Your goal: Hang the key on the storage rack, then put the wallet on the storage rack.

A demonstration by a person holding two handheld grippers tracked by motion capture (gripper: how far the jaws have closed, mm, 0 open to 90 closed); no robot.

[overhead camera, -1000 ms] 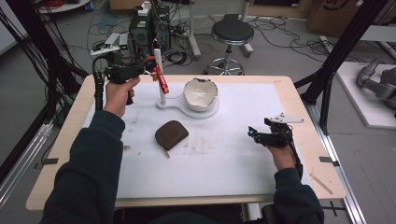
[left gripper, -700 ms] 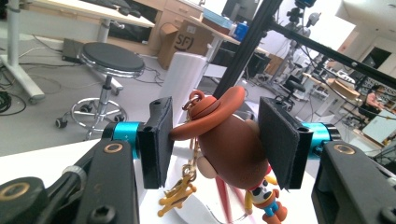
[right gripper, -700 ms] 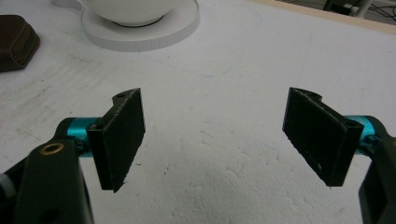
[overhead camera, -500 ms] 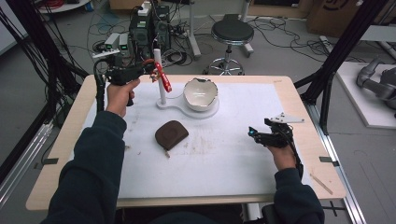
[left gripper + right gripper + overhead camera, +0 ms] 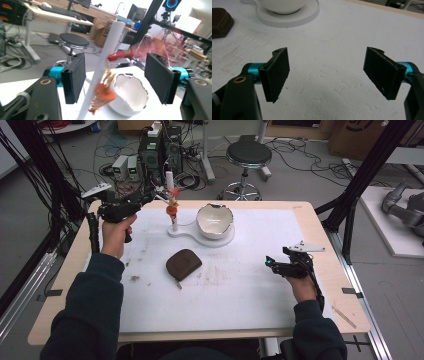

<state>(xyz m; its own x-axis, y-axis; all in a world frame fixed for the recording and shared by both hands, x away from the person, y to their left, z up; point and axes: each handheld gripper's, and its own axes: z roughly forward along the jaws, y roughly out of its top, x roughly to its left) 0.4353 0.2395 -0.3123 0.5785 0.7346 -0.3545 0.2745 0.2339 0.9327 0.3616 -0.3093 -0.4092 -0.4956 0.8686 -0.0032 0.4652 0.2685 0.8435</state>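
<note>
White rod stands near-upright beside the bowl, between our left gripper's spread jaws, ungrasped; right gripper, far off, gapes empty.

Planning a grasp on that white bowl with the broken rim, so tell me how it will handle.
The white bowl looks thin-walled and probably fragile: its rim is jagged. The glossy surface may slip between flat jaws. Sitting on its white base, it would likely slide rather than tip.

High view looks down; both close tongs views share the white bowl.
</note>
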